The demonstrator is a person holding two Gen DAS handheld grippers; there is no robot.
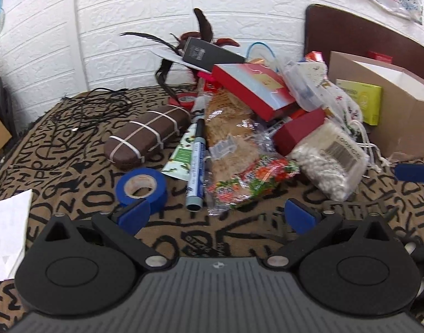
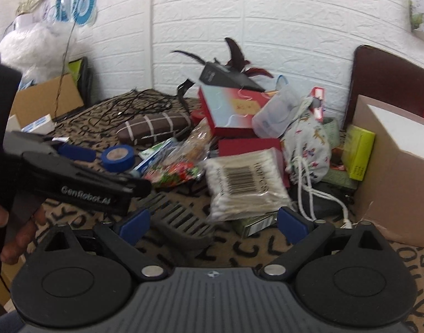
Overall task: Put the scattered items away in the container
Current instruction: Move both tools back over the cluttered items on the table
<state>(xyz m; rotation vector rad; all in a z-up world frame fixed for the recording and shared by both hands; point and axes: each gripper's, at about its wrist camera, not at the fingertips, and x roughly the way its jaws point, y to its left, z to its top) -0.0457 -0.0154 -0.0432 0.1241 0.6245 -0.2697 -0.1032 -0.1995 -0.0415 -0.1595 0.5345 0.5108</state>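
Clutter heaped mid-bench (image 1: 59,166) on lettered cloth; bare cloth only along near edge, before both tools. Cardboard box (image 2: 392,166) at right edge, open, against brown headboard. Left hand-held gripper (image 1: 216,216) released, fingers spread wide, nothing between, just short of marker (image 1: 196,163). Marker lying flat, long axis running away from camera, grey end nearest. Blue tape roll (image 1: 141,190) just left of marker. Right hand-held gripper (image 2: 213,226) likewise spread, empty, near cotton swab pack (image 2: 243,183) and black comb (image 2: 181,222).

Left gripper (image 1: 216,216) hung wide open above the cloth (image 1: 225,238), gripping nothing. Tape (image 1: 142,187) sat just beside its left finger; marker (image 1: 195,163) and swabs (image 1: 327,158) lay ahead.
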